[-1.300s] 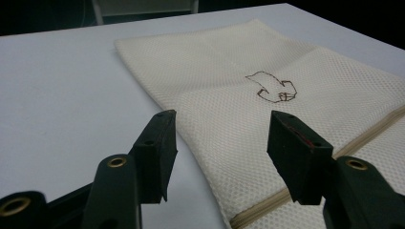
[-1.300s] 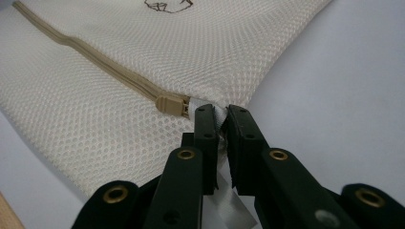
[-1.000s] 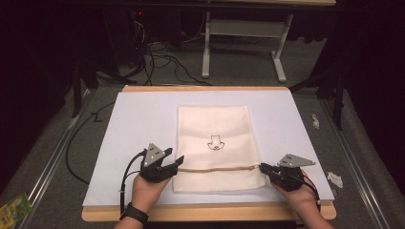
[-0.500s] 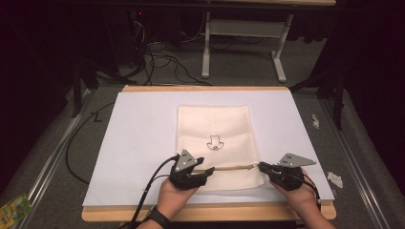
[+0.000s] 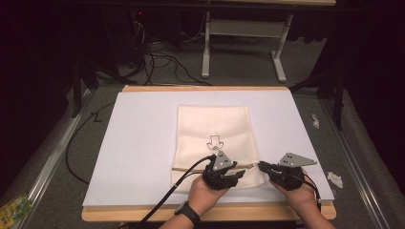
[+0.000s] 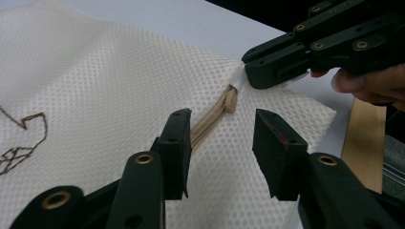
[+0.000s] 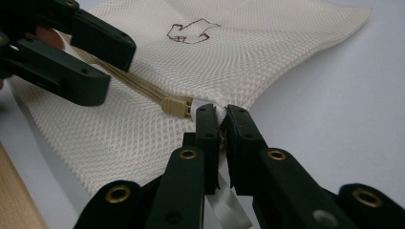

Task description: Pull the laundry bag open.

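A cream mesh bag [image 5: 212, 125] with a small brown embroidered figure [image 5: 215, 141] lies flat on the white table cover [image 5: 138, 143]. A tan zipper [image 6: 209, 122] runs across its near end, with a tan end piece [image 7: 174, 107] at the right. My left gripper [image 5: 233, 178] hovers open over the zipper, one jaw on each side of it [image 6: 220, 138]. My right gripper [image 5: 262, 166] is shut on the bag's right edge just past the zipper end [image 7: 222, 116]. It also shows in the left gripper view [image 6: 267, 71], pinching the cloth.
The table's wooden front edge [image 5: 143, 214] runs below the cover. Crumpled white scraps [image 5: 334, 179] lie on the floor at the right. A white table frame [image 5: 243, 43] and cables [image 5: 157, 57] stand behind. A yellow-green packet [image 5: 12, 207] lies at the bottom left.
My left gripper has travelled right along the zipper, from the bag's left edge to near its right end. The right gripper has kept its hold and place.
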Demonstrator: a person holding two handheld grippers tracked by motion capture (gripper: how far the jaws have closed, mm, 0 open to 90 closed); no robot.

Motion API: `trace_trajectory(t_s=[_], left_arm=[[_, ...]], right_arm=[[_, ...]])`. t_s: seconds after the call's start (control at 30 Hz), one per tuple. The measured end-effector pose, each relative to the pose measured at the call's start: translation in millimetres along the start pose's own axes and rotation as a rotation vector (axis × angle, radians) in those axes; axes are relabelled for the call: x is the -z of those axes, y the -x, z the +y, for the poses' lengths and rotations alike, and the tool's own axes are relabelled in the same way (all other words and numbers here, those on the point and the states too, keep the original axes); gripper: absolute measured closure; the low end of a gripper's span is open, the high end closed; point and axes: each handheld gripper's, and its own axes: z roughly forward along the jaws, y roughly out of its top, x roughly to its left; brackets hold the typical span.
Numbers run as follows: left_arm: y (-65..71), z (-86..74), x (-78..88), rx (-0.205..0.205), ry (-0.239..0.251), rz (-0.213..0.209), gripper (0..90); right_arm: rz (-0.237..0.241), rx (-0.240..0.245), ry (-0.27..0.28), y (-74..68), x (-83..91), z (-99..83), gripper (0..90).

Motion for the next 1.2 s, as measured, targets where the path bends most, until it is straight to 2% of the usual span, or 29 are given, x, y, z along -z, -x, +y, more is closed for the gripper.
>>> trace_trajectory(t_s=[0.1, 0.2, 0.3, 0.47, 0.5, 0.53, 0.93, 1.0, 1.07, 1.2], left_arm=[[5.4, 4.5, -13.1, -0.024, -0.025, 0.005, 60.5], [6.9, 6.5, -18.8, -0.023, -0.033, 0.011, 62.6], [11.3, 8.3, -27.9, -0.049, -0.051, 0.017, 66.4], [13.3, 9.5, -31.8, -0.053, -0.055, 0.024, 79.4], [14.1, 9.5, -32.5, -0.057, -0.057, 0.026, 79.4], [15.1, 9.1, -33.1, -0.060, -0.057, 0.033, 86.6], [11.6, 9.0, -28.8, -0.042, -0.066, 0.019, 87.8], [11.4, 8.4, -27.3, -0.044, -0.064, 0.024, 87.9], [9.7, 6.7, -24.8, -0.039, -0.066, 0.035, 87.9], [0.4, -1.2, -15.9, -0.004, -0.059, 0.055, 87.9]], right_arm=[[0.003, 0.000, 0.007, -0.1, -0.2, 0.6, 85.8], [0.003, -0.002, 0.008, -1.2, 0.1, 1.2, 85.8], [0.001, 0.003, 0.010, -2.3, 0.7, 1.9, 85.9], [0.003, 0.002, 0.015, -2.8, 0.3, 2.2, 86.1], [0.003, 0.004, 0.015, -3.1, 0.3, 2.4, 86.1], [0.003, 0.011, 0.016, -3.8, 0.6, 3.2, 86.1], [-0.014, 0.019, 0.004, -6.7, 0.3, 4.1, 86.5], [-0.014, 0.019, 0.007, -7.4, 0.0, 4.2, 86.7], [-0.037, 0.014, 0.006, -6.8, 0.5, 4.2, 86.8], [-0.046, -0.010, 0.012, -0.3, 2.7, 2.9, 86.8]])
